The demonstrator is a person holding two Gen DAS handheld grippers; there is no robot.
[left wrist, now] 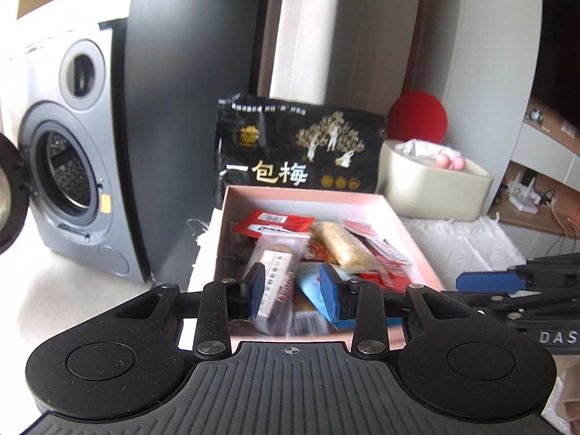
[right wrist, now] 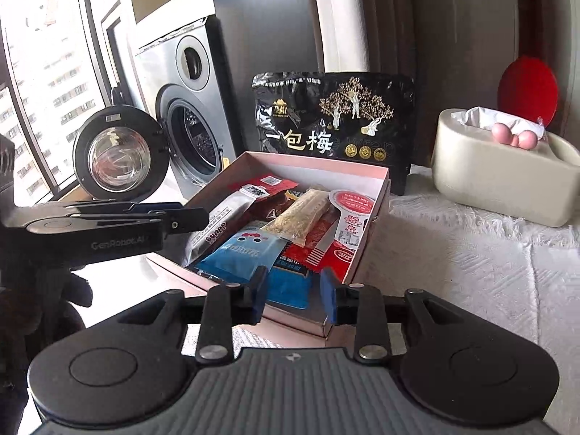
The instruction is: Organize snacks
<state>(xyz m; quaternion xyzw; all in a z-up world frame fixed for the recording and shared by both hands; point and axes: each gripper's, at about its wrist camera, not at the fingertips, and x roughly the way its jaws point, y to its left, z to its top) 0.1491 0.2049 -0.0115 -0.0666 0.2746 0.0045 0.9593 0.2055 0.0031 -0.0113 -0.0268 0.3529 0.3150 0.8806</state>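
Hovering over the pink box (left wrist: 398,217), your left claw (left wrist: 295,291) has its blue pads apart, a clear-wrapped bar (left wrist: 275,272) lying between them below; whether the left pad touches it, you cannot tell from the blur. Your right claw (right wrist: 294,295) sits at the box's near edge, pads apart and gripping nothing, a blue packet (right wrist: 246,253) showing in the gap. Snacks fill the box: a red sachet (left wrist: 275,222) toward 11 o'clock, a sesame-coloured bar (left wrist: 344,250) across the middle, red-and-white packets (left wrist: 384,253) toward 3 o'clock. A tall black pouch (left wrist: 301,148) with gold trees stands upright just behind the box at 12 o'clock. Beige tub (left wrist: 431,185) at 2 o'clock, holding white paper and pink balls (left wrist: 451,161); a red disc (left wrist: 417,116) rises behind it. White textured cloth (right wrist: 471,261) covers the tabletop under box and tub. Silver washing machine (left wrist: 65,166) at 10 o'clock, its round door (right wrist: 121,154) swung open. In the right wrist view, your left claw reaches in from 9 o'clock, beside the box's left wall.
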